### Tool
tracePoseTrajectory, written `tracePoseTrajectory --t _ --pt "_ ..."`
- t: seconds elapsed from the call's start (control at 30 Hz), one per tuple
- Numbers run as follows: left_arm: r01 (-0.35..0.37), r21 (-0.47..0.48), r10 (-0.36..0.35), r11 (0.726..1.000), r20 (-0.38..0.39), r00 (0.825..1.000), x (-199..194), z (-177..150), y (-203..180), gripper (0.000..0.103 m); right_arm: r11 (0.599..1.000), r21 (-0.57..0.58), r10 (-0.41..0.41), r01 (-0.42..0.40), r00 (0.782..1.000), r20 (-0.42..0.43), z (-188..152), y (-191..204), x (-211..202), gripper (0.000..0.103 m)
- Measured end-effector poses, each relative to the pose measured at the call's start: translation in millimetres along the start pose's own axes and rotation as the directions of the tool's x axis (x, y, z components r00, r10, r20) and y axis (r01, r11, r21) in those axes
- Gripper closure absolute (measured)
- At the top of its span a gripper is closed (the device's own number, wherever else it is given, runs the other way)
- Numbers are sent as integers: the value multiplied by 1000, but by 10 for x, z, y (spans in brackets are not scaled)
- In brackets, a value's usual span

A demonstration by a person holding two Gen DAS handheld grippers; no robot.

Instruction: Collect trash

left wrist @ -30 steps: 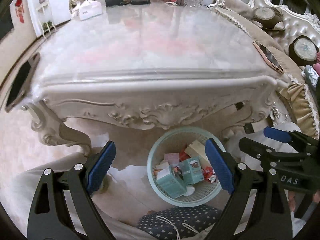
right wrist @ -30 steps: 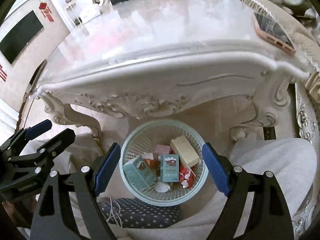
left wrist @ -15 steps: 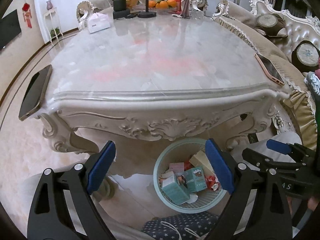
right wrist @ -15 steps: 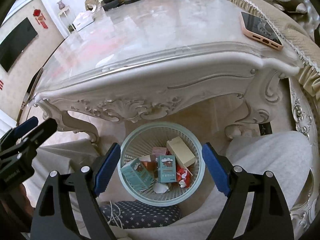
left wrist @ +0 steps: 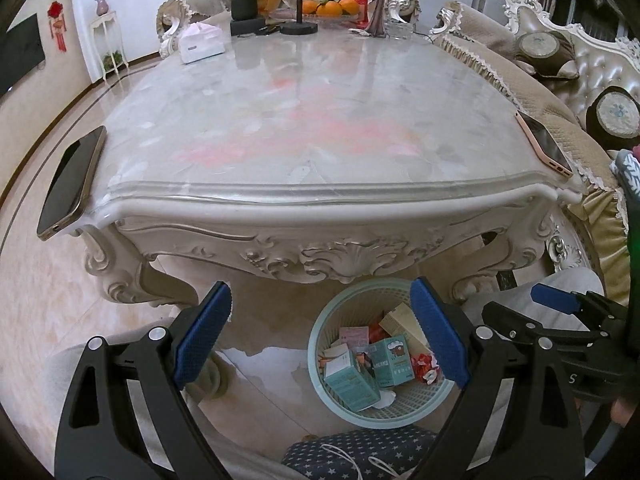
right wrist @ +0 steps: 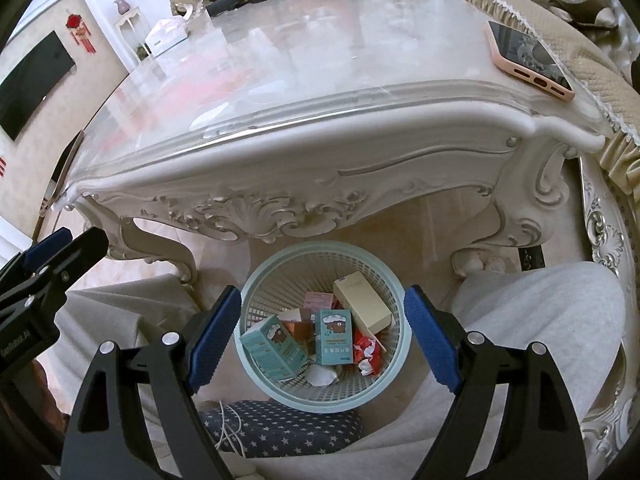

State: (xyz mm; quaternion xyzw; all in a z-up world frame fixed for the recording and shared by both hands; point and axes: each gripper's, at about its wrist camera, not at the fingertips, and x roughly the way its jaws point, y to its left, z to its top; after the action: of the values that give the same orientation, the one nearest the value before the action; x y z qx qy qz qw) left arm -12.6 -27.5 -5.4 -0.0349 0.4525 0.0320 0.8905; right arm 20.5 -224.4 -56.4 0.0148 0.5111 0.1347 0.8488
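A pale green mesh waste basket (left wrist: 320,344) (right wrist: 276,264) stands on the floor under the front edge of the marble table (left wrist: 304,120) (right wrist: 320,60). It holds teal cartons (left wrist: 390,362) (right wrist: 333,336), a cream box (right wrist: 362,306), pink and red wrappers. My left gripper (left wrist: 320,338) is open and empty, above and left of the basket. My right gripper (right wrist: 322,338) is open and empty, straight above the basket; it also shows at the right of the left wrist view (left wrist: 560,320).
A dark phone (left wrist: 72,184) lies on the table's left corner, a pink phone (left wrist: 544,146) (right wrist: 528,58) on the right corner. A tissue box (left wrist: 200,42), fruit and a lamp base stand at the far end. Sofa at right. A starred slipper (right wrist: 280,426) lies before the basket.
Both grippers have risen and tilted up, so more of the table top shows and the basket sits lower in view. Jaws stay open.
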Motion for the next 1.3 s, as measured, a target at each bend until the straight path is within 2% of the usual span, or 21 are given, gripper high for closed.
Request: tracePoseTrajectory --t 0.53,0.67,0.93,1.0,1.2,1.3 --pt "-10 -1 10 1000 1 1000 1 -16 5 15 1000 6 -3 3 1000 -8 2 -9 25 24" --pt "8 -4 -8 1000 30 1000 -45 -8 6 15 1000 9 -15 15 1000 -6 6 -15 31 24" --pt "-51 19 50 999 92 995 -171 10 -28 15 1000 -5 -17 17 1000 -6 15 -14 44 24" --pt "-47 24 44 999 107 993 -198 3 -35 15 1000 -6 -17 17 1000 -8 18 -6 56 24" --pt "-4 -7 4 1000 80 997 -165 15 37 15 1000 -11 -25 25 1000 -18 24 28 101 24" --pt "-22 -22 24 1000 79 997 -153 15 71 15 1000 -14 -28 28 999 -18 23 37 111 24"
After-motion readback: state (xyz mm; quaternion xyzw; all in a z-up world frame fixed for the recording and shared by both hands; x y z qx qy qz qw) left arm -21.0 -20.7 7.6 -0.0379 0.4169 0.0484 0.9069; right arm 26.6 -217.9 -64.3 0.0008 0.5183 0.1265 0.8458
